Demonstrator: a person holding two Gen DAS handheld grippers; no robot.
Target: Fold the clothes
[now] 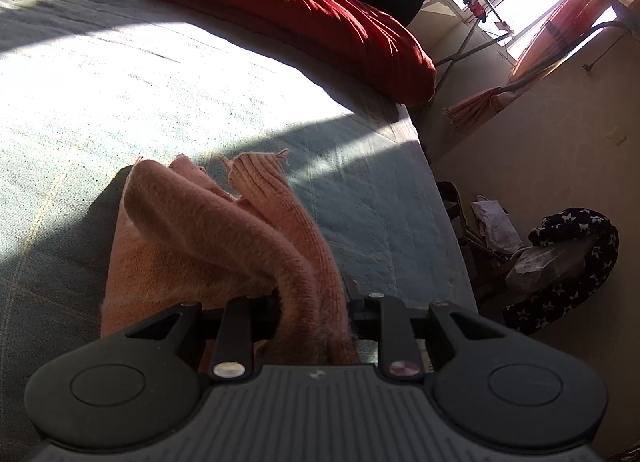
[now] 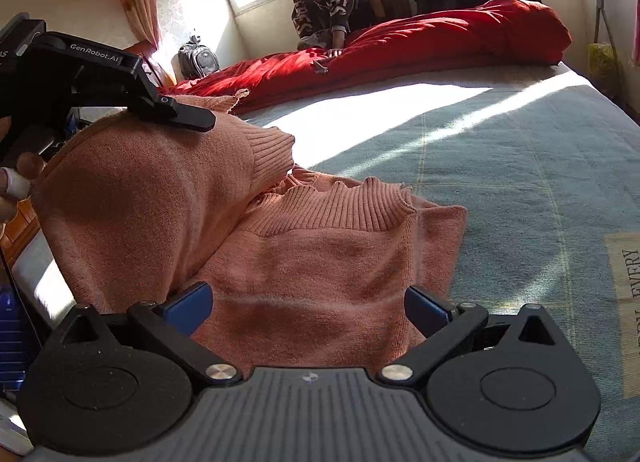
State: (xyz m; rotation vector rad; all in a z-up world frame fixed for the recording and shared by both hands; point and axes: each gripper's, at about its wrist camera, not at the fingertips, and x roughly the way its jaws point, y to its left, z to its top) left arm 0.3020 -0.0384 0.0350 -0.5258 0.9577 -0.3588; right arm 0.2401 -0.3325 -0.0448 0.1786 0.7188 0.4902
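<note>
Sweater [image 2: 304,262] of pink knit lies on the bed [image 2: 520,166] near its corner, with broad bare cover beyond it up to the red quilt [image 2: 440,42]. Left gripper [image 1: 312,302] pinches a raised fold of it. Right gripper [image 2: 308,306] hovers above the flat part, jaws wide, nothing between. Only the right view shows a person [image 2: 328,2] leaning on the quilt; only the left shows floor clutter [image 1: 560,254] past the bed's edge.

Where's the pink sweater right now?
The pink sweater lies on the grey-blue bedspread near the bed's edge, below the red duvet. One part is lifted, pinched in the left gripper; the open right gripper hovers above it.
</note>
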